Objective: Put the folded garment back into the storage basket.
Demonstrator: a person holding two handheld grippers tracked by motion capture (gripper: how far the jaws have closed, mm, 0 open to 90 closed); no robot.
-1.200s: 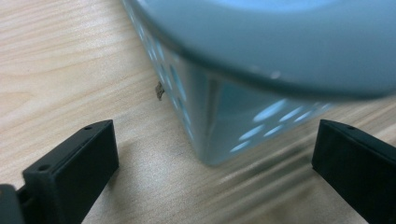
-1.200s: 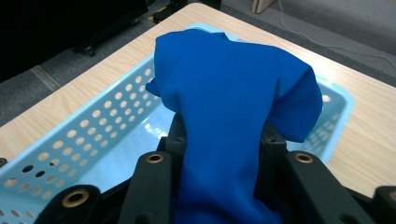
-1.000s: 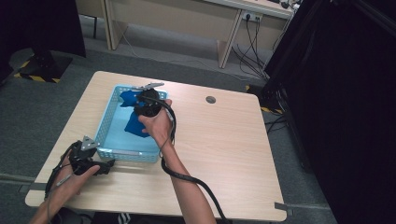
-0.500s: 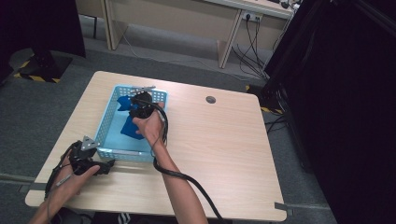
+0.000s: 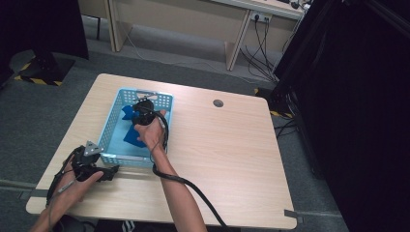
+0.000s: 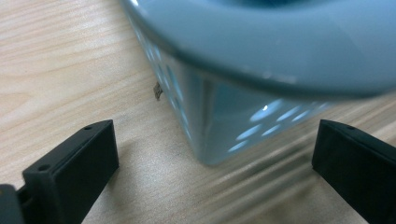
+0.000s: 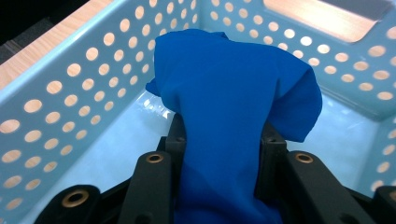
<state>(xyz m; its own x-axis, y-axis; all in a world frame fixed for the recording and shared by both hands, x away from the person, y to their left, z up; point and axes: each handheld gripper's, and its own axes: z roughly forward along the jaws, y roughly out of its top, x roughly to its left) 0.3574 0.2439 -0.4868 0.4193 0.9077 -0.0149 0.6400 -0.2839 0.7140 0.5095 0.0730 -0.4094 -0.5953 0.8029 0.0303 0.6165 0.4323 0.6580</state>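
Note:
A light blue perforated basket [image 5: 109, 126] stands on the left half of the wooden table [image 5: 227, 154]. My right gripper [image 5: 139, 109] is low inside it, shut on a blue cloth [image 5: 130, 136]. In the right gripper view the cloth [image 7: 233, 93] rises bunched from between the jaws of that gripper [image 7: 222, 144], with the basket's walls [image 7: 70, 84] all around. My left gripper [image 5: 112, 172] rests on the table at the basket's near left corner. In the left gripper view the jaws of that gripper [image 6: 212, 170] stand wide open, and the basket's corner [image 6: 219, 116] lies ahead between them, untouched.
A round cable hole [image 5: 218, 103] sits in the table's far middle. The right gripper's black cable [image 5: 193, 188] trails toward the near edge. A desk with hanging cables [image 5: 261, 43] stands beyond the table, and a black curtain [image 5: 358, 96] hangs at the right.
My right gripper has sunk into the basket with the blue cloth, coming slightly nearer and to the left. The left gripper has stayed put.

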